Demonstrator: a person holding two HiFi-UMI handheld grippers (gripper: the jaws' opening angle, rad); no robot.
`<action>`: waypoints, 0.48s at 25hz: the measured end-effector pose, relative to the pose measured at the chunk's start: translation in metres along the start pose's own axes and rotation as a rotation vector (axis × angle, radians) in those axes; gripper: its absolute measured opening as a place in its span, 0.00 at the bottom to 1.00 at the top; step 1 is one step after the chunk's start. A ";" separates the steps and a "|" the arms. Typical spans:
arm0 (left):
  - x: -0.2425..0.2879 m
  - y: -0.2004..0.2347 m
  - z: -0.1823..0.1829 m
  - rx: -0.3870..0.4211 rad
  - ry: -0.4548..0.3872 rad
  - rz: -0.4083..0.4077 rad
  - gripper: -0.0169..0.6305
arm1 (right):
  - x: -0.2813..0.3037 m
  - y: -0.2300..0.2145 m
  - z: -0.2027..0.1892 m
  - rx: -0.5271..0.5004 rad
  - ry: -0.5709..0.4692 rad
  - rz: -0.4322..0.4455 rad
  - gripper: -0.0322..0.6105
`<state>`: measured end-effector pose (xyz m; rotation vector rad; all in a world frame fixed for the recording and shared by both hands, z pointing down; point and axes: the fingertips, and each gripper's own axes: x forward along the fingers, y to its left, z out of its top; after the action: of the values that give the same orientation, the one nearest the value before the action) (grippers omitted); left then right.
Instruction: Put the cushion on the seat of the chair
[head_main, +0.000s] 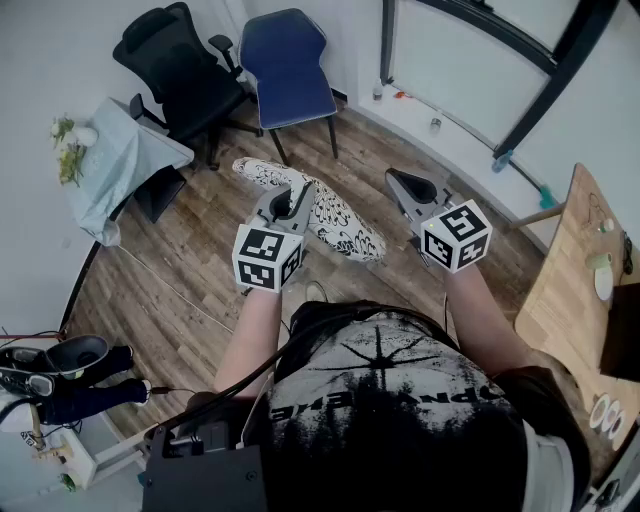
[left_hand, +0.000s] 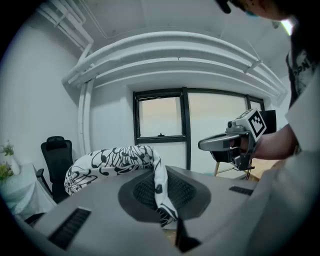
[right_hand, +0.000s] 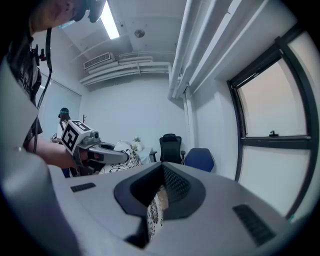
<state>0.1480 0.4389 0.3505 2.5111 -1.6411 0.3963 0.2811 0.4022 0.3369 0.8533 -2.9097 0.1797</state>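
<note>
A black-and-white patterned cushion (head_main: 335, 215) hangs above the wooden floor between my two grippers. My left gripper (head_main: 291, 203) is shut on one edge; in the left gripper view the fabric (left_hand: 159, 182) is pinched between the jaws and the cushion (left_hand: 107, 162) bulges away to the left. My right gripper (head_main: 404, 186) is shut on another edge, and a strip of patterned cloth (right_hand: 154, 214) shows between its jaws. The blue chair (head_main: 290, 62) stands ahead by the wall with a bare seat; it appears small in the right gripper view as the blue chair (right_hand: 199, 160).
A black office chair (head_main: 183, 68) stands left of the blue one. A small table with a pale cloth (head_main: 130, 160) and flowers is at the far left. A wooden table (head_main: 575, 290) is at the right, and shoes (head_main: 60, 362) lie at the lower left.
</note>
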 end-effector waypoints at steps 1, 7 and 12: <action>0.001 0.002 0.000 -0.005 -0.001 0.000 0.06 | 0.002 0.000 0.001 -0.001 -0.001 0.000 0.08; 0.002 0.004 0.000 -0.021 -0.001 0.001 0.06 | 0.004 0.002 0.000 0.001 -0.002 0.012 0.08; 0.005 0.003 -0.002 -0.023 0.006 -0.003 0.06 | 0.003 0.002 -0.001 0.001 -0.006 0.022 0.08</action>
<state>0.1468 0.4331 0.3535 2.4932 -1.6305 0.3824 0.2774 0.4018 0.3380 0.8232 -2.9260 0.1805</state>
